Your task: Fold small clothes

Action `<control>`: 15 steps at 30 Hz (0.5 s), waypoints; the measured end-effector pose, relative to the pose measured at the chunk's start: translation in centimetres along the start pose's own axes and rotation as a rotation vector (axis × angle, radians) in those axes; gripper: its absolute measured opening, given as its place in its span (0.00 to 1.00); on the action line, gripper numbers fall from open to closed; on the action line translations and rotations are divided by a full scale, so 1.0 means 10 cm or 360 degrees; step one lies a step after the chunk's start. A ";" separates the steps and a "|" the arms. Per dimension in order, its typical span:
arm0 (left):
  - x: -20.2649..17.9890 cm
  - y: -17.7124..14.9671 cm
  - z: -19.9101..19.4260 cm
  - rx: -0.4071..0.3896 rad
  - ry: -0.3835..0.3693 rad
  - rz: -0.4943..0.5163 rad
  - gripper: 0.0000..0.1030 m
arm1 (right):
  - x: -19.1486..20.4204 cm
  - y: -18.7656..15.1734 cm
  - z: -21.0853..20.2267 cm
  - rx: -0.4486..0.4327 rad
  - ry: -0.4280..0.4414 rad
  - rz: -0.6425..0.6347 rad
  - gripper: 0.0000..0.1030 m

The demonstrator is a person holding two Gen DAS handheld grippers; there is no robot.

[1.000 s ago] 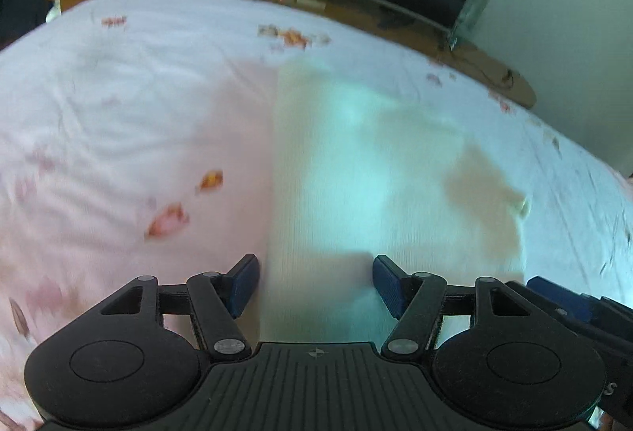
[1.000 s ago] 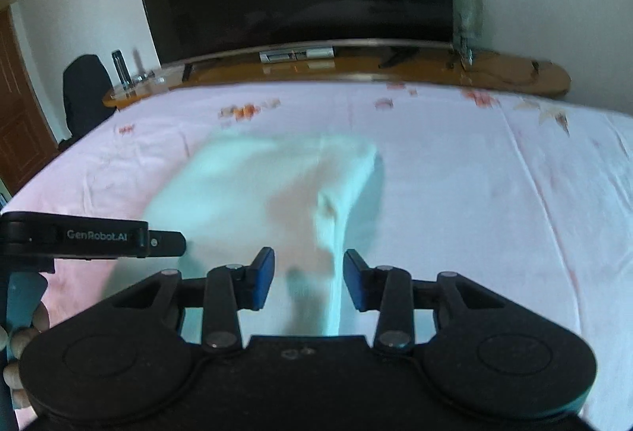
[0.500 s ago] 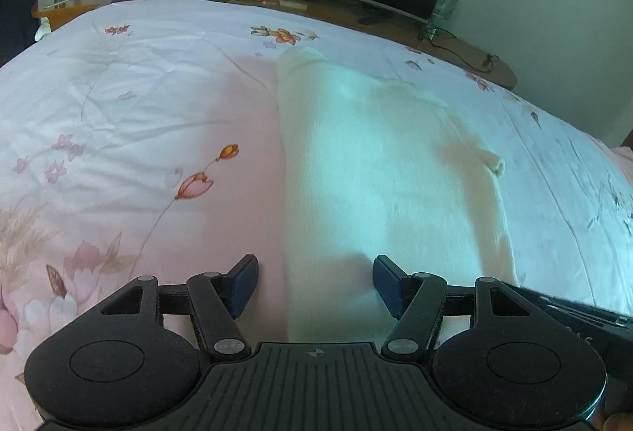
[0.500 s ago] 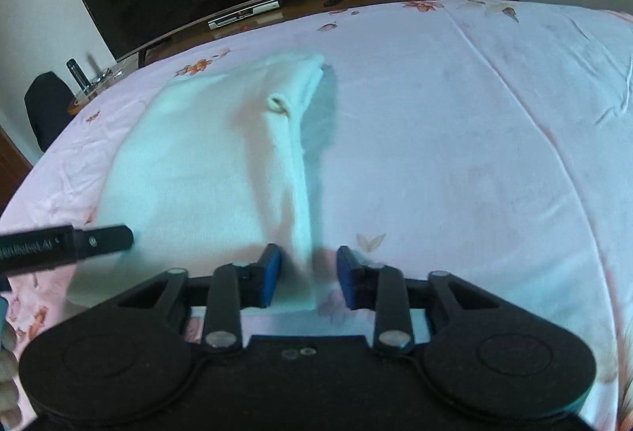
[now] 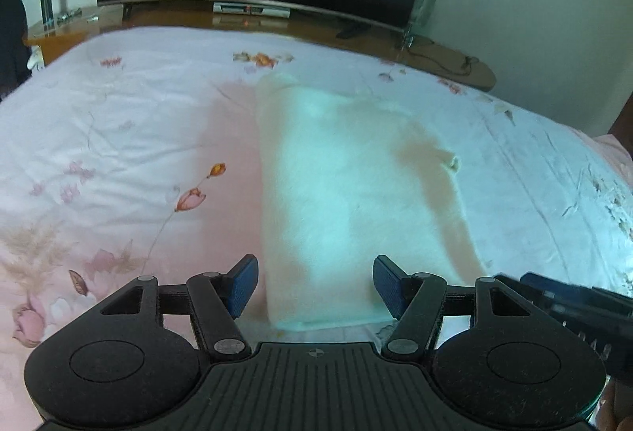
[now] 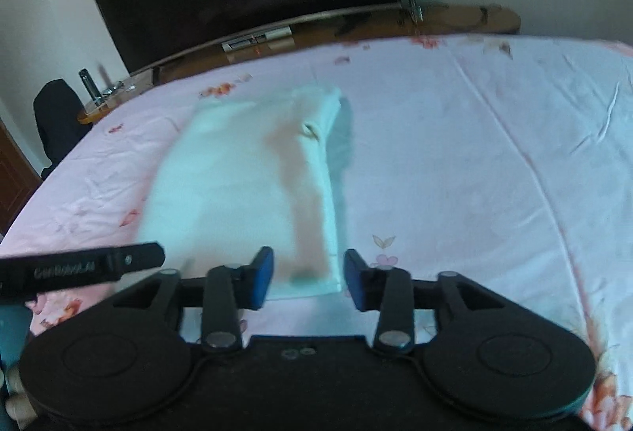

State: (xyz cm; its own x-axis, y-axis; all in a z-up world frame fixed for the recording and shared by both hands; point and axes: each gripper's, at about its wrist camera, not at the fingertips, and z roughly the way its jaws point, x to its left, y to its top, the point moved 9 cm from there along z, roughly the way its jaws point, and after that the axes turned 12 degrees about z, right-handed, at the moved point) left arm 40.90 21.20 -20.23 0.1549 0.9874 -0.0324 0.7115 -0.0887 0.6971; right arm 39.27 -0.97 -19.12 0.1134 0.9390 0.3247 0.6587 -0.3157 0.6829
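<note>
Since half a second earlier, both views had lifted and pulled back slightly, so more of the television and the far wall showed, while the garment (image 5: pixel 356 193) lay where it was on the bed (image 5: pixel 118 138).

We judged the garment light, soft and limp, likely to sag and slide on the sheet if taken by a single layer. The near hem, at its two corners, looked to us the best place to take hold, pinching through all layers at once.

It was a pale, whitish piece, already folded into a long panel running away from us down the middle of the bed, flat, with a small opening or cuff (image 6: pixel 310 130) showing on its right edge. Motion blur hid the weave.

Our left claw (image 5: pixel 314 284) hung just above the near hem with its jaws spread wide and nothing between them. Our right claw (image 6: pixel 308 278) sat at the near right corner, jaws apart and likewise empty, the cloth's edge lying between its blue pads (image 6: pixel 263 274) without being pinched.
</note>
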 end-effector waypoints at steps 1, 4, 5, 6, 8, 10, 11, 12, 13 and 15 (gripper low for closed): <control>-0.01 0.01 -0.03 0.0001 -0.0001 -0.0003 0.63 | 0.01 -0.01 -0.04 0.0000 0.0001 -0.0014 0.44; -0.05 0.01 -0.14 0.0003 0.0002 -0.0014 0.63 | 0.01 -0.02 -0.14 0.0004 0.0011 -0.0023 0.51; -0.06 0.01 -0.18 0.0006 0.0009 -0.0015 0.63 | 0.01 -0.02 -0.17 0.0013 0.0015 -0.0016 0.56; -0.07 0.00 -0.22 0.0009 0.0016 -0.0020 0.63 | 0.00 -0.02 -0.21 0.0024 0.0027 -0.0003 0.58; -0.09 -0.02 -0.34 0.0008 0.0025 -0.0031 0.64 | 0.00 -0.02 -0.28 0.0047 0.0058 0.0015 0.62; -0.11 -0.04 -0.47 0.0001 0.0049 -0.0025 0.71 | 0.02 -0.04 -0.38 0.0074 0.0092 0.0017 0.69; -0.13 -0.04 -0.58 -0.0015 0.0069 -0.0016 0.81 | 0.02 -0.05 -0.45 0.0087 0.0111 0.0015 0.75; -0.14 -0.04 -0.69 -0.0040 0.0095 -0.0010 0.85 | 0.03 -0.06 -0.50 0.0096 0.0125 0.0016 0.77; -0.15 -0.04 -0.81 -0.0069 0.0125 -0.0005 0.89 | 0.03 -0.07 -0.57 0.0106 0.0138 0.0019 0.80; -0.18 -0.04 -1.08 -0.0130 0.0174 0.0006 0.91 | 0.04 -0.08 -0.72 0.0119 0.0167 0.0042 0.84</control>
State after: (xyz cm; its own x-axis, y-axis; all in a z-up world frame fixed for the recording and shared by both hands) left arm 32.98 20.81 -12.74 0.0786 0.9959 0.0457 0.6521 -0.0860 0.7533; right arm 33.43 -1.37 -14.82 0.0555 0.9099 0.4112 0.7107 -0.3253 0.6237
